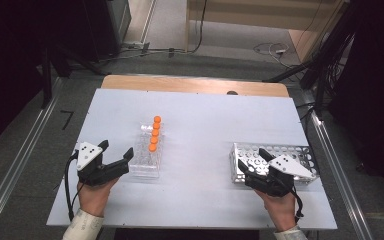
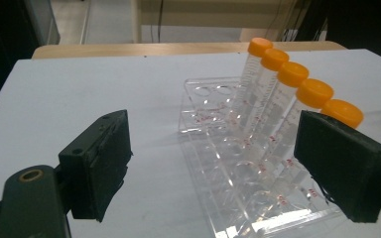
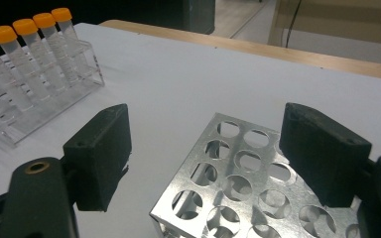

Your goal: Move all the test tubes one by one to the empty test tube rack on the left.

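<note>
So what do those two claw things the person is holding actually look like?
Both are black. The left claw and the right claw each have two blocky black jaws with flat rectangular pads, and a brass-coloured ring shows at the jaw pivot in the gripper views. Each carries a light grey three-cornered plate with small dark dots on top, and a black cable trails back past the wrist. The person wears pale sleeves with a faint print.

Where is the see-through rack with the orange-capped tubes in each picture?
High view: clear rack, left of middle, beside the left tool.
Left gripper view: centre-right, lower half.
Right gripper view: far left, upper half.
Shared landmark: the row of orange caps.
</note>
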